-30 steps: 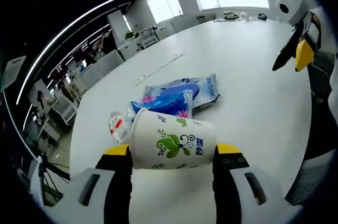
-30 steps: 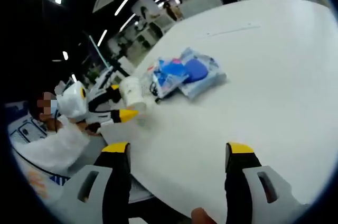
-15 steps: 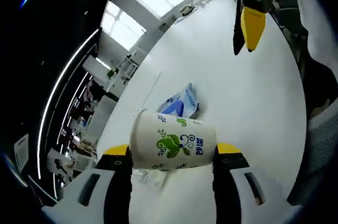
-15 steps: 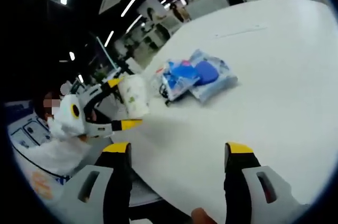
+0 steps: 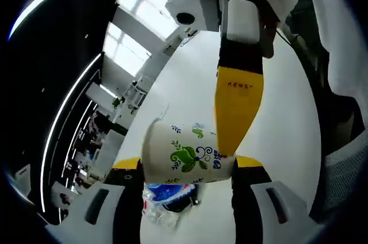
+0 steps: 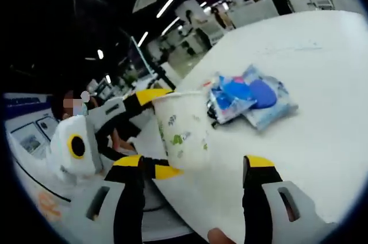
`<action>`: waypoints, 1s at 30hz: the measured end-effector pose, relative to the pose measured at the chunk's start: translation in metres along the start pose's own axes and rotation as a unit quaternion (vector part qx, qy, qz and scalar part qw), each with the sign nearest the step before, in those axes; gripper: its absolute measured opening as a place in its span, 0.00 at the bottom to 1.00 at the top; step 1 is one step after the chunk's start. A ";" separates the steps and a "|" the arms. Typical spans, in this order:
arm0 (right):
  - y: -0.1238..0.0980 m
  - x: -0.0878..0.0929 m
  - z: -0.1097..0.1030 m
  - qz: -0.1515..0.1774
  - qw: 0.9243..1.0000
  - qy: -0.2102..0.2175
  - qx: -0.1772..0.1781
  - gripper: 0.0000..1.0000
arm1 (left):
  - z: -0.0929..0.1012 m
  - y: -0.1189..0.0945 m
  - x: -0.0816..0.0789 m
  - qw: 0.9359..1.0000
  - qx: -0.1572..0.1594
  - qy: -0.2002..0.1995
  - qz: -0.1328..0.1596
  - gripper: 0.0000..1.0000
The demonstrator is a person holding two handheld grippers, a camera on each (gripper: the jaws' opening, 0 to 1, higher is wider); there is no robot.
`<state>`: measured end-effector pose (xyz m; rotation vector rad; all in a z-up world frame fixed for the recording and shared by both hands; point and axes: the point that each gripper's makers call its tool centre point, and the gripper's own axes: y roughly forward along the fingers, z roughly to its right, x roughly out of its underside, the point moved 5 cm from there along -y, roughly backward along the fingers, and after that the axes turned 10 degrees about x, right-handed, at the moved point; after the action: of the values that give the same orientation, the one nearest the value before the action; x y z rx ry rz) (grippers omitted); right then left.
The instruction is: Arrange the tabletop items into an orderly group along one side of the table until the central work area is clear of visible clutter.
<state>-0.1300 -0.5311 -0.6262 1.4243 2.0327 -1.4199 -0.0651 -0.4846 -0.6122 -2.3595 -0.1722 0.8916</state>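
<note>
Left fingers (image 5: 187, 164) around paper cup (image 5: 184, 155); right fingers (image 6: 194, 169) apart

left gripper (image 5: 187, 163) clamps paper cup (image 5: 187, 155) | right gripper (image 5: 237, 111) close above

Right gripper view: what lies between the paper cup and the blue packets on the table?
In the right gripper view, nothing lies between the paper cup and the blue packets: the cup's rim edge overlaps the nearest packet in the picture.

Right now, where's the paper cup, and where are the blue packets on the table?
paper cup (image 5: 187, 155), left gripper view, on its printed side.
blue packets (image 6: 253, 95), right gripper view, on the middle of the pile.
white table (image 6: 328, 42), right gripper view, on bare tabletop.
</note>
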 end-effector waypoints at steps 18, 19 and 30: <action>-0.013 0.006 0.011 0.021 1.000 0.008 -0.001 0.37 | 0.028 0.009 -0.034 0.999 0.031 0.000 0.030 0.62; -0.015 0.007 0.012 0.023 1.000 0.006 -0.006 0.36 | 0.029 0.009 -0.037 0.999 0.035 -0.012 0.035 0.62; -0.055 0.004 0.048 0.077 0.997 0.002 -0.023 0.34 | 0.037 0.012 -0.059 0.964 0.050 -0.239 0.105 0.60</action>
<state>-0.1913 -0.5704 -0.6211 1.5294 1.8998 -1.3000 -0.1345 -0.4950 -0.6084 -2.0570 -0.0670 1.5301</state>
